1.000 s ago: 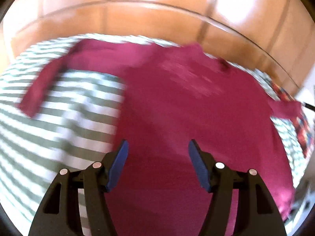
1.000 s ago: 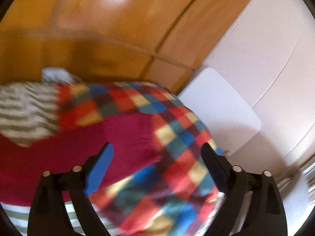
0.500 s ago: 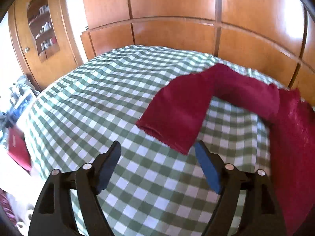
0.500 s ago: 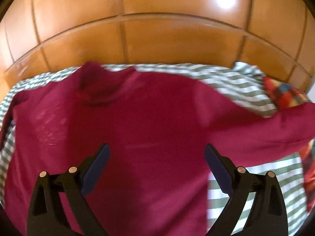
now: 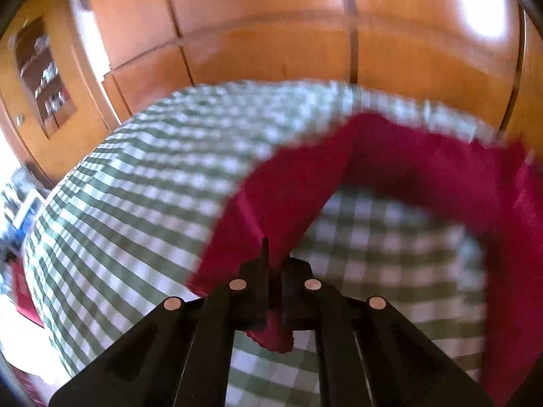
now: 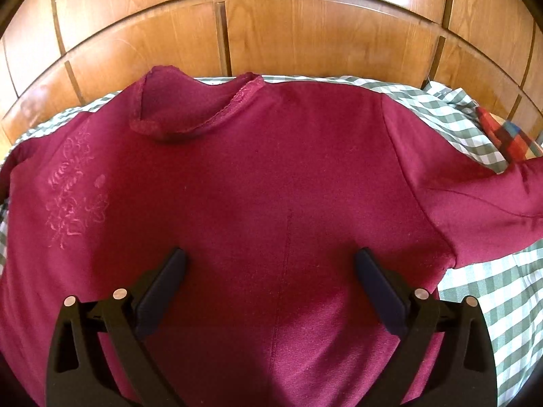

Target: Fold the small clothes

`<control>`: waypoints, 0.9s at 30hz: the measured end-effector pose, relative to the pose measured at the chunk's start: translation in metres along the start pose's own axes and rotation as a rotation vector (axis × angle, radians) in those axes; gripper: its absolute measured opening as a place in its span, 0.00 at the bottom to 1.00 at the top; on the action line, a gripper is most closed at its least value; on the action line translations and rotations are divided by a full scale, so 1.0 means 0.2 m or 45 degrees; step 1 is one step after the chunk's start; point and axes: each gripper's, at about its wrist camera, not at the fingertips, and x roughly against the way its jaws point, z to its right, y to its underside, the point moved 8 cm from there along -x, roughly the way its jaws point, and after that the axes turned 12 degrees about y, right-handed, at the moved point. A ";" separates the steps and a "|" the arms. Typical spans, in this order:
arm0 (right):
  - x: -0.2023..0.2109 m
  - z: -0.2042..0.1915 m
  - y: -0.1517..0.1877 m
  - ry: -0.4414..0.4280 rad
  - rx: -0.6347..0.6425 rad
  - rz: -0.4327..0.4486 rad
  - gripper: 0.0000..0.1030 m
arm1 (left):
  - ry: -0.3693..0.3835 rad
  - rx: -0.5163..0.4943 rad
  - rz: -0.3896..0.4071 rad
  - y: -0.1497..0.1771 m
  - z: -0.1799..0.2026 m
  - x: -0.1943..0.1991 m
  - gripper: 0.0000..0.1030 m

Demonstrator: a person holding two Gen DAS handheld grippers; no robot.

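A maroon long-sleeved top (image 6: 271, 196) lies flat on a green-and-white checked cloth (image 6: 475, 291), collar toward the far wooden panels. My right gripper (image 6: 271, 264) is open and empty, hovering over the top's body. In the left wrist view, my left gripper (image 5: 275, 264) is shut on the cuff end of the top's left sleeve (image 5: 288, 186), which runs up and right to the body (image 5: 516, 237). That view is blurred by motion.
Wooden panels (image 6: 305, 34) rise behind the checked surface. A multicoloured checked cloth (image 6: 505, 135) lies at the far right. A wooden cabinet with shelves (image 5: 40, 78) stands to the left, past the checked cloth's (image 5: 135, 186) edge.
My left gripper moved onto the sleeve end and closed on it. My right gripper swung from the multicoloured cloth to above the top's body and stayed open.
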 end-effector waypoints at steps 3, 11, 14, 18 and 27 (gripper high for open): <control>0.02 -0.01 0.02 -0.003 -0.007 0.002 0.96 | 0.138 0.112 0.036 -0.11 -0.11 0.20 0.04; 0.03 -0.01 0.03 0.003 -0.005 0.008 0.96 | 0.181 0.451 -0.021 -0.35 -0.52 0.30 0.04; 0.03 -0.01 0.03 0.009 -0.001 0.008 0.96 | 0.107 0.492 -0.083 -0.36 -0.61 0.15 0.04; 0.03 -0.01 0.03 0.018 0.005 0.009 0.96 | 0.022 0.566 -0.201 -0.32 -0.69 -0.12 0.13; 0.03 -0.01 0.03 0.016 -0.003 0.015 0.96 | -0.149 0.755 -0.100 -0.19 -1.02 -0.07 0.54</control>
